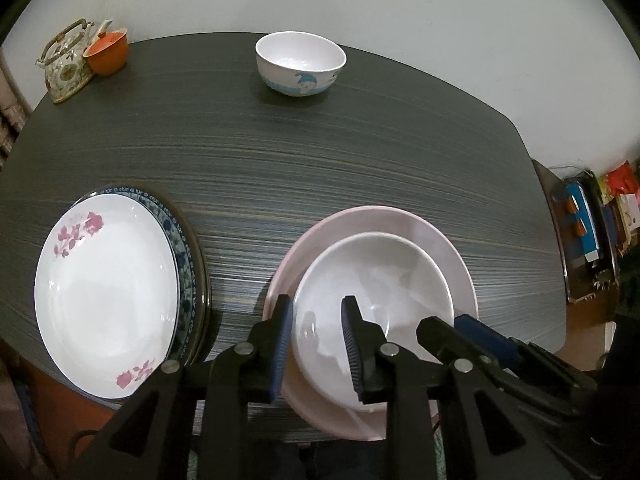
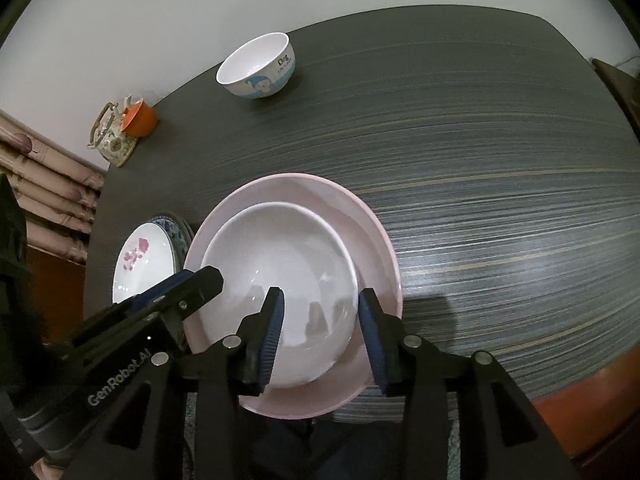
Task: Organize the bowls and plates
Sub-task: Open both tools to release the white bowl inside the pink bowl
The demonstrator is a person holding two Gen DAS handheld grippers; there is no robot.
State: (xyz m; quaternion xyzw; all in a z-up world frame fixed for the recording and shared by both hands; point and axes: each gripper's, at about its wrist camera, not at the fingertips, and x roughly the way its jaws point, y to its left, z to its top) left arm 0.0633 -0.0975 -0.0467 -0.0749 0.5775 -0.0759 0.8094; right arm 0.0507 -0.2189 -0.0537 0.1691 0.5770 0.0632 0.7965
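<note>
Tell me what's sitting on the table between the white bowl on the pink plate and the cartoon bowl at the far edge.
Nothing: only bare dark striped table lies between the white bowl and the cartoon bowl, as both wrist views show.

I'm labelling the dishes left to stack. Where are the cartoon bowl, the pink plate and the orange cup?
cartoon bowl (image 1: 300, 65): left wrist view, on its inner wall.
pink plate (image 2: 360, 216): right wrist view, on its bare far rim.
orange cup (image 1: 109, 53): left wrist view, on its side.

Three plates: a pink plate (image 1: 400, 220), a rose-patterned plate (image 1: 104, 292) and a blue-patterned plate (image 1: 184, 248) beneath it. Two bowls: a plain white bowl (image 1: 384, 264) and a cartoon-printed bowl (image 1: 300, 64). One teapot (image 1: 66, 64), one orange cup (image 1: 108, 52).
</note>
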